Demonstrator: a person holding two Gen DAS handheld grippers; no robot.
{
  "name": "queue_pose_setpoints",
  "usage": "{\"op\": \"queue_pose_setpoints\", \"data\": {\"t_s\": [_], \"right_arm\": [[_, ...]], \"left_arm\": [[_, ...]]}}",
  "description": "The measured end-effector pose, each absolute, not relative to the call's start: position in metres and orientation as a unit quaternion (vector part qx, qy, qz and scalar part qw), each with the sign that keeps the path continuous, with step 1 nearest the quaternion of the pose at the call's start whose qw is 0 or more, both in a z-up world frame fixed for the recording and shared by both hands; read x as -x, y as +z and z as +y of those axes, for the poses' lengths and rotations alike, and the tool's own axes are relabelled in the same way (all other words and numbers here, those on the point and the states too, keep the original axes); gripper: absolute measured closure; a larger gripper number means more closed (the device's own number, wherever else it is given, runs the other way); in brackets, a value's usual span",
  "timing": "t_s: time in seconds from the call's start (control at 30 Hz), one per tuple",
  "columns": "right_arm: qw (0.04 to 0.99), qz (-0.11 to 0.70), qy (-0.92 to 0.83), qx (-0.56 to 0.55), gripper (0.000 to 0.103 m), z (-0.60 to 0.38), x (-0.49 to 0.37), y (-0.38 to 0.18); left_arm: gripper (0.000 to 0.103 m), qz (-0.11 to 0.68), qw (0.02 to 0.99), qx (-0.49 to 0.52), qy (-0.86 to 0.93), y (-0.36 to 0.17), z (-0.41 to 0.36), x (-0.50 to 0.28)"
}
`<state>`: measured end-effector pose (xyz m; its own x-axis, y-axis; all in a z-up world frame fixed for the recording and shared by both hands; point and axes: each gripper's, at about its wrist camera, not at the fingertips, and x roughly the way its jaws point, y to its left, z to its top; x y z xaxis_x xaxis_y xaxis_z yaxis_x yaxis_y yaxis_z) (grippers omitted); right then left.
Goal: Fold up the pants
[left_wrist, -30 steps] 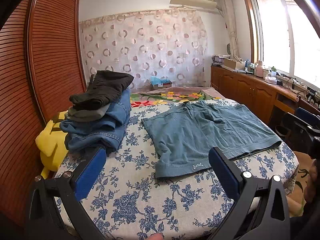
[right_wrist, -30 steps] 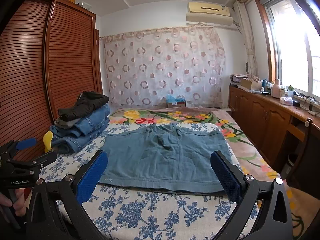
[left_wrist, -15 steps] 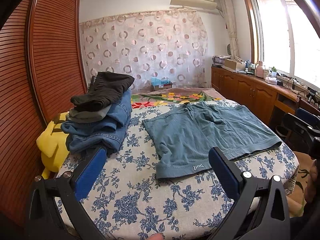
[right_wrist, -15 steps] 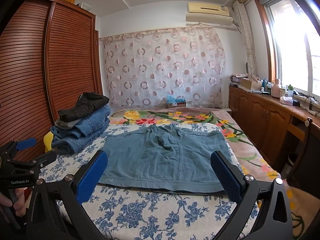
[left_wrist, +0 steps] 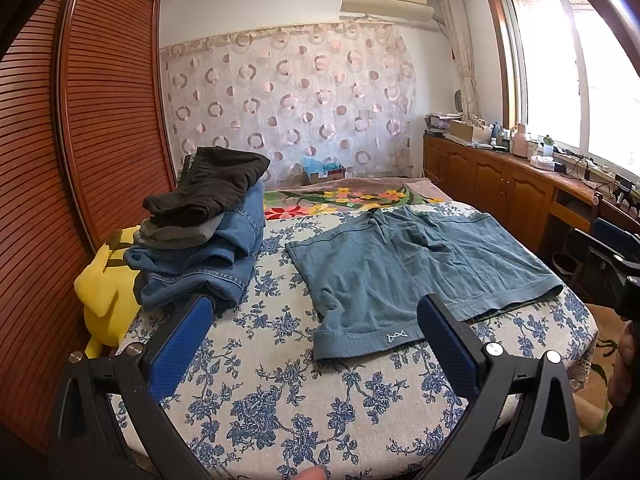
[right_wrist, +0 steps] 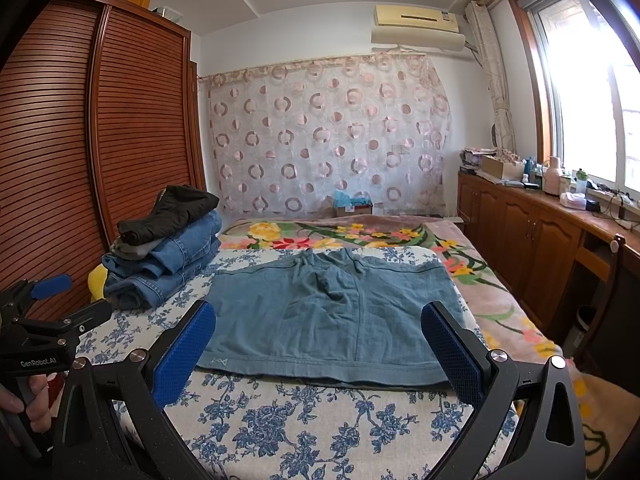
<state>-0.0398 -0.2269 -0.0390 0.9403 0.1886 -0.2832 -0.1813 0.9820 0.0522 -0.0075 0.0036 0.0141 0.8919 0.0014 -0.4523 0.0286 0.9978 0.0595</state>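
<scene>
Folded clothes stack (left_wrist: 200,240), yellow plush (left_wrist: 106,292)

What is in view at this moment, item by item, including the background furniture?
shorts: one, teal, spread flat on the floral sheet
floral sheet: one, white with blue flowers, covering the near bed
stack of folded clothes: one pile, blue denim with grey and black on top, left of the shorts
yellow plush toy: one, beside the stack, by the wardrobe
flowered blanket: one, pink with flowers, behind the sheet
wardrobe: one, brown, slatted, left
curtain: one, circle pattern, back wall
air conditioner: one, cream, above the curtain
cabinets: brown, under the window, cluttered top
left gripper: open, blue pads, empty
right gripper: open, blue pads, empty
</scene>
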Motion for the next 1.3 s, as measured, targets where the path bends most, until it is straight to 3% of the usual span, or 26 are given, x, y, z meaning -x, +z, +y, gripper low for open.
{"op": "queue_pose_setpoints", "data": {"t_s": [1.3], "right_arm": [[0.985, 0.146, 0.093, -0.013, 0.001, -0.226, 0.041, -0.0394]], "left_arm": [[0.0, 0.229, 0.973, -0.033, -0.006, 0.0137, 0.0025, 0.0093]]}}
